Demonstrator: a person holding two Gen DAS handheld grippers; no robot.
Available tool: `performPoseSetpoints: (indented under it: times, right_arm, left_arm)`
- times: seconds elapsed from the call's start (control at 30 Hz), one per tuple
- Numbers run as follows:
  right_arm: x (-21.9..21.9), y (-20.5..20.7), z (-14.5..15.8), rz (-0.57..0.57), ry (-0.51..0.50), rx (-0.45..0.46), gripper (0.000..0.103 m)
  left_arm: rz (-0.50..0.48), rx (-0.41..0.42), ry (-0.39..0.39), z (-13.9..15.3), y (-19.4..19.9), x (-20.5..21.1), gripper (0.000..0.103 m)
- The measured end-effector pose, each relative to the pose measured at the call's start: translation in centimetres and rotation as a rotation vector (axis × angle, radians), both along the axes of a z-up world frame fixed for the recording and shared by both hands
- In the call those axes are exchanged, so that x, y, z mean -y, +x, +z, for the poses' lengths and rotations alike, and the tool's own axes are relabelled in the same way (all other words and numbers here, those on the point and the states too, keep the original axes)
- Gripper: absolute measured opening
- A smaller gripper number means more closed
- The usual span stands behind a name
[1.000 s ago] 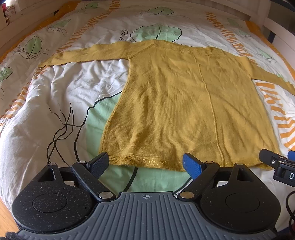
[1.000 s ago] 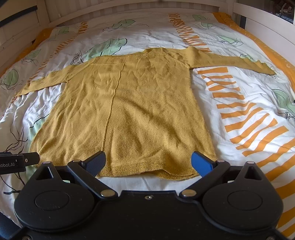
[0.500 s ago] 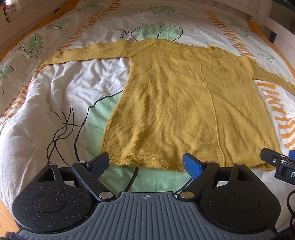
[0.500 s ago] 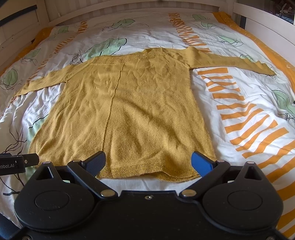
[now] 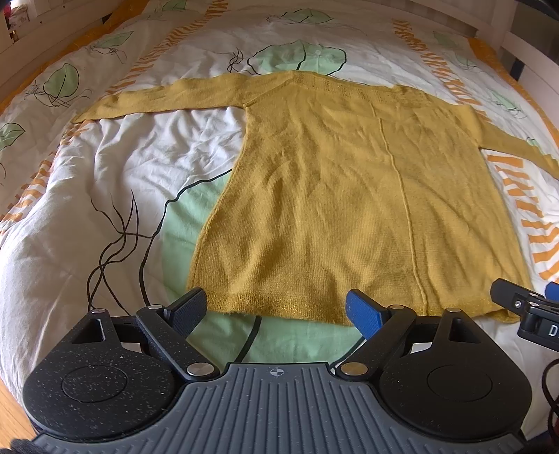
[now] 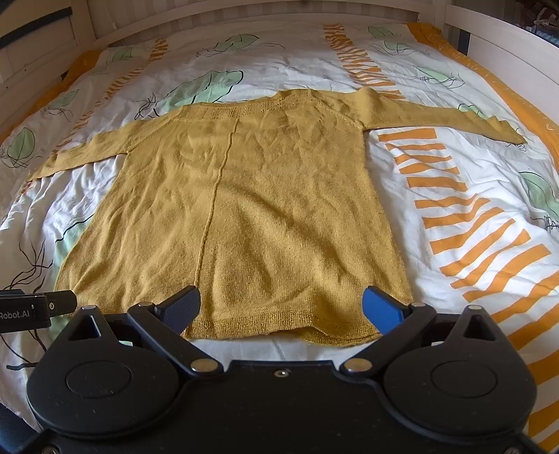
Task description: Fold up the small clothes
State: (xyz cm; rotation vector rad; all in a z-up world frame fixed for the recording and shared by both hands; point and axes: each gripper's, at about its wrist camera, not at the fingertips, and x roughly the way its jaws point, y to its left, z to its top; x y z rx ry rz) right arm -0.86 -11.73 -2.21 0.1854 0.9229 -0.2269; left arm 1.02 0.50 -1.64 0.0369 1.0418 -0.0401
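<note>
A mustard-yellow knit sweater [image 5: 349, 195] [image 6: 251, 216] lies flat on the bed, hem towards me, both sleeves stretched out sideways. My left gripper [image 5: 276, 309] hovers open just before the hem's left half, nothing between its fingers. My right gripper [image 6: 281, 307] stands open over the hem's right half, its fingers apart from the cloth as far as I can tell. In the left wrist view the right gripper's tip [image 5: 517, 300] shows at the right edge. The left gripper's side [image 6: 35, 309] shows at the left edge of the right wrist view.
The sweater rests on a white duvet [image 5: 115, 167] [image 6: 454, 195] printed with green leaves and orange stripes. A pale wooden bed frame [image 6: 244, 14] borders the far side and the right side [image 6: 506, 52]. A strip of wooden floor [image 5: 10, 412] shows at lower left.
</note>
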Motion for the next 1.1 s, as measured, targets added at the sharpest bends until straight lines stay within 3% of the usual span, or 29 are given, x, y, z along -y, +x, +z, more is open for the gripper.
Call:
performPoseSetpoints:
  times: [1.1]
  right_arm:
    - [0.0, 2.7, -1.0, 0.018, 0.012, -0.024, 0.1]
  left_arm:
    - [0.022, -0.053, -0.009, -1.7, 2.5, -0.4, 0.087]
